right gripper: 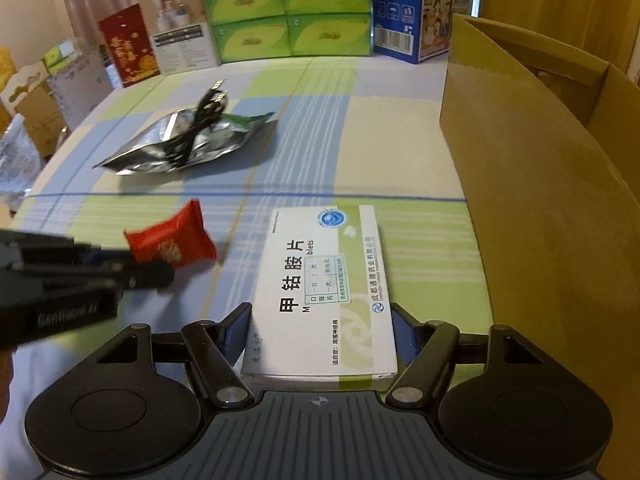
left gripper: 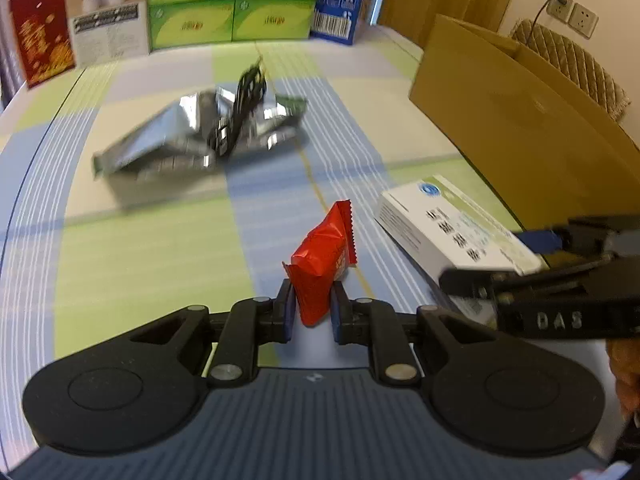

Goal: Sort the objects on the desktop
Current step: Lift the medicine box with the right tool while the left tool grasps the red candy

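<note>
Left gripper [left gripper: 313, 307] has its jaws pinched tight on the lower end of a red snack packet [left gripper: 323, 266], and the packet stands up out of the grip, crimped top edge leaning slightly right, lifted clear of the worktop [left gripper: 152, 248] with its green, blue and cream checked cloth. From the right wrist view that same packet [right gripper: 172, 241] shows at the left, held at the tip of the left gripper [right gripper: 160, 274], just beside the medicine box.

Over on the right, the right gripper [right gripper: 320, 334] has its jaws spread either side of a white and green medicine box [right gripper: 324, 292]. The blue pads sit along the box's two long sides near its close end; whether they actually press on the card I cannot tell. The box lies flat, printed face up, lengthwise between the fingers. In the left wrist view the box [left gripper: 452, 226] lies to the right of the packet, with the right gripper [left gripper: 496, 264] reaching in from the right edge over its near end.

Farther back, mid-worktop, a crumpled silver foil bag [right gripper: 172, 146] lies flat with a coiled black cable [right gripper: 200, 120] resting on top of it. An open cardboard box [right gripper: 532, 184] stands along the right side, near the medicine box. Along the far edge stand green tissue packs [right gripper: 288, 12], a blue carton [right gripper: 404, 12] and a red card box [right gripper: 126, 46].
</note>
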### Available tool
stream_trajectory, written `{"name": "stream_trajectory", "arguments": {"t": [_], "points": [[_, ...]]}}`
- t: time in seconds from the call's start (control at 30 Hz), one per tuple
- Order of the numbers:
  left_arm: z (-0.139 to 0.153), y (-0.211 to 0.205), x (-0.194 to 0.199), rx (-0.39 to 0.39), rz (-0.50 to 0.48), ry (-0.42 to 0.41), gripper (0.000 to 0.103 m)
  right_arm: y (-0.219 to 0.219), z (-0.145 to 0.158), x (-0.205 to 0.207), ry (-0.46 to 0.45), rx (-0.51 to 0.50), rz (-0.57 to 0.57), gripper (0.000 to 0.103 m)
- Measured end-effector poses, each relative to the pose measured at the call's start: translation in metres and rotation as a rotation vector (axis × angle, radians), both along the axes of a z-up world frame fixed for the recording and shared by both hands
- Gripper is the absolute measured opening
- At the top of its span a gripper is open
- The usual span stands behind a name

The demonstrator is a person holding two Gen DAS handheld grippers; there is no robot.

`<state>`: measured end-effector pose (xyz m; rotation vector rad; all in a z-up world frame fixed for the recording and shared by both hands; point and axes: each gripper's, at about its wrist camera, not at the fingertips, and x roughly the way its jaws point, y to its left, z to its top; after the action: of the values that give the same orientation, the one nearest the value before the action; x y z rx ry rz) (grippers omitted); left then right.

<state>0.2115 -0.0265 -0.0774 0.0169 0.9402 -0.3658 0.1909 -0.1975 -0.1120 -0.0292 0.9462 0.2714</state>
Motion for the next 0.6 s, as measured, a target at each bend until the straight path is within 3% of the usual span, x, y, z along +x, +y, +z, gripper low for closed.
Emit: {"name": "stream_trajectory", "arguments": {"t": [0.1,0.2,0.27,0.43,0.6], "points": [[0.002,-0.002,-0.027,-0.004,0.000,0.017,0.020,-0.001,0.002,-0.021,-0.005,-0.007,0.020,0.068],[0.002,-0.003,-0.045,0.055,0.002,-0.036,0.035,-0.004,0.001,-0.035,-0.018,-0.012,0.027,0.068],[0.000,-0.004,-0.048,0.090,0.009,-0.065,0.037,-0.006,0.001,-0.039,-0.033,-0.020,0.020,0.068],[0.001,0.001,-0.041,0.098,0.041,-0.118,0.060,-0.008,-0.003,-0.040,-0.040,-0.015,0.014,0.069],[0.002,-0.007,-0.028,0.187,-0.046,-0.211,0.063,-0.008,-0.007,-0.038,-0.037,-0.010,0.014,0.072]]}}
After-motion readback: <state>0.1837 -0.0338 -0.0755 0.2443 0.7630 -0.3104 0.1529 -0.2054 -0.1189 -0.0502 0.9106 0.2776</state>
